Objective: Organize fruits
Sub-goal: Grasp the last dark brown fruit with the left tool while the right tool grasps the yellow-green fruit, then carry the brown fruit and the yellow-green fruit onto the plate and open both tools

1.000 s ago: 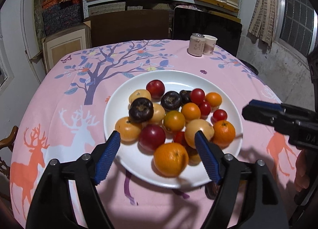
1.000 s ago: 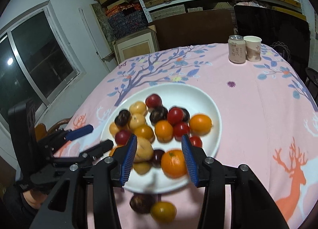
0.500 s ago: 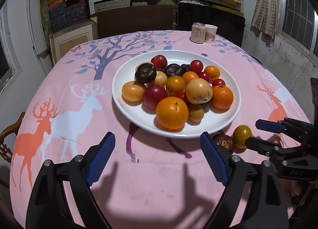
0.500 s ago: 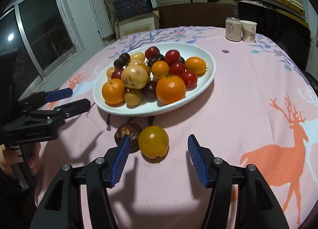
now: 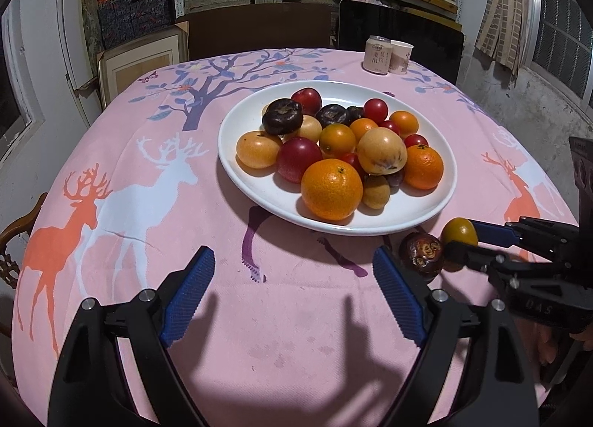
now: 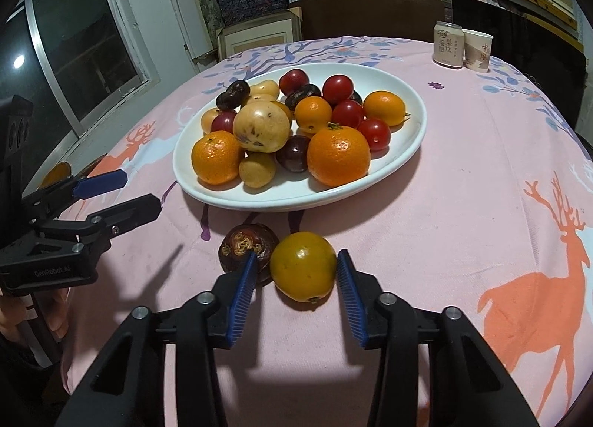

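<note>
A white plate (image 5: 437,204) holds several oranges, red tomatoes, yellow fruits and dark mangosteens. On the cloth in front of it lie a dark mangosteen (image 6: 241,245) and a yellow-orange fruit (image 6: 303,267), touching each other. My right gripper (image 6: 296,256) straddles the yellow-orange fruit and its jaws are closing. The right pad (image 6: 346,278) meets the fruit's skin; a thin gap shows at the left pad, which overlaps the mangosteen. In the left wrist view the same two fruits (image 5: 459,230) sit at the right gripper's (image 5: 459,236) tips. My left gripper (image 5: 292,256) hangs open over bare cloth.
The round table wears a pink cloth (image 5: 148,182) with deer and tree prints. A can (image 6: 448,43) and a paper cup (image 6: 478,50) stand at its far edge. Shelves of boxes, a dark chair back and a window surround the table. The left gripper (image 6: 139,189) hovers left of the plate.
Both grippers drew back from over the plate and sank toward the cloth. The right one came down around the yellow-orange fruit and narrowed its jaws. The left jaws widened slightly.
</note>
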The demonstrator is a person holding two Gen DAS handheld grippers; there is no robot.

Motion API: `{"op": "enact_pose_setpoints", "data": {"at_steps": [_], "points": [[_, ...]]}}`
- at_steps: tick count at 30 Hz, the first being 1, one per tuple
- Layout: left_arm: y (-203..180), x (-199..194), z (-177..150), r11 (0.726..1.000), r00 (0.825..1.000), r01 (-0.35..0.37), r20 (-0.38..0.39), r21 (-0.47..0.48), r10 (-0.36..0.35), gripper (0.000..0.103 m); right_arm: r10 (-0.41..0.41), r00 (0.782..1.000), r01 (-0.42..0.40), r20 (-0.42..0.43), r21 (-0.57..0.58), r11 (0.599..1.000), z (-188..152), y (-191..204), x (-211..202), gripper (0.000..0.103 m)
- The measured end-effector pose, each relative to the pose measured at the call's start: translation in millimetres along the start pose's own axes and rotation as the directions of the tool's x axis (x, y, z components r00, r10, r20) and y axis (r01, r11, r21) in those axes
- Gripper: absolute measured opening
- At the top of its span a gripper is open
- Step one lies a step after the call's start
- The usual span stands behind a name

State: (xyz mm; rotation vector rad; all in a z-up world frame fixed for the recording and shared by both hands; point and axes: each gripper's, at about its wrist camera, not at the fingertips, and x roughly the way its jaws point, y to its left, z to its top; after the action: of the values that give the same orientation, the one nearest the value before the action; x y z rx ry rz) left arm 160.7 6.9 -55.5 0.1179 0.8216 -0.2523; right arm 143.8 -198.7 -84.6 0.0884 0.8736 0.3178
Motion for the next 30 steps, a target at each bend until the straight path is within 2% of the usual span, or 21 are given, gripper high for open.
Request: {"op": "enact_pose_setpoints", "data": {"at_steps": [4,7,12,15,17,20,21,22,30], "points": [[-3.9,-1.7,-0.8,1.0,1.0,-0.003,0.006,0.013,0.003,0.085,0.038,0.998,-0.04,0.041,0.069,0.997,-1.9,-15.3,-7.7,0.037],[-12.3,-3.1,-2.5,0.999,0.999,0.037,0.001,0.029,-0.037,0.085,0.042,0.994,-0.054,0.099,0.118,0.992,-6.2,-32.2,-21.4,0.037],[-55.1,-1.8,-7.7,0.987,0.997,0.083,-0.011,0.136,-0.083,0.085,-0.042,0.984,0.005,0.171,0.215,0.977,-14.2,-61.3,-41.0,0.037],[-82.6,8.2,-5.8,0.982,0.996,0.09,-0.023,0.169,-0.087,0.083,-0.044,0.982,-0.003,0.185,0.246,0.969,-15.3,-67.9,-44.1,0.037],[-94.7,18.4,-3.5,0.979,0.994,0.101,-0.045,0.176,-0.095,0.08,-0.039,0.981,-0.01,0.189,0.25,0.968,-15.8,-69.7,-44.8,0.037],[-105.1,37.2,-1.6,0.979,0.993,0.099,-0.087,0.179,-0.084,0.066,-0.034,0.981,-0.015,0.193,0.245,0.969,-15.8,-69.3,-45.1,0.037],[-105.2,44.4,-1.2,0.979,0.988,0.121,-0.118,0.163,-0.103,0.052,-0.031,0.98,-0.017,0.195,0.243,0.97,-15.5,-69.5,-45.1,0.037],[-104.3,48.4,-1.7,0.98,0.985,0.128,-0.131,0.151,-0.109,0.043,-0.028,0.98,-0.02,0.196,0.242,0.97,-15.5,-69.6,-45.5,0.037],[-89.2,20.1,-6.8,0.976,0.985,0.17,-0.059,0.139,-0.163,0.041,-0.001,0.981,-0.042,0.195,0.219,0.975,-14.5,-67.0,-46.8,0.037]]}}
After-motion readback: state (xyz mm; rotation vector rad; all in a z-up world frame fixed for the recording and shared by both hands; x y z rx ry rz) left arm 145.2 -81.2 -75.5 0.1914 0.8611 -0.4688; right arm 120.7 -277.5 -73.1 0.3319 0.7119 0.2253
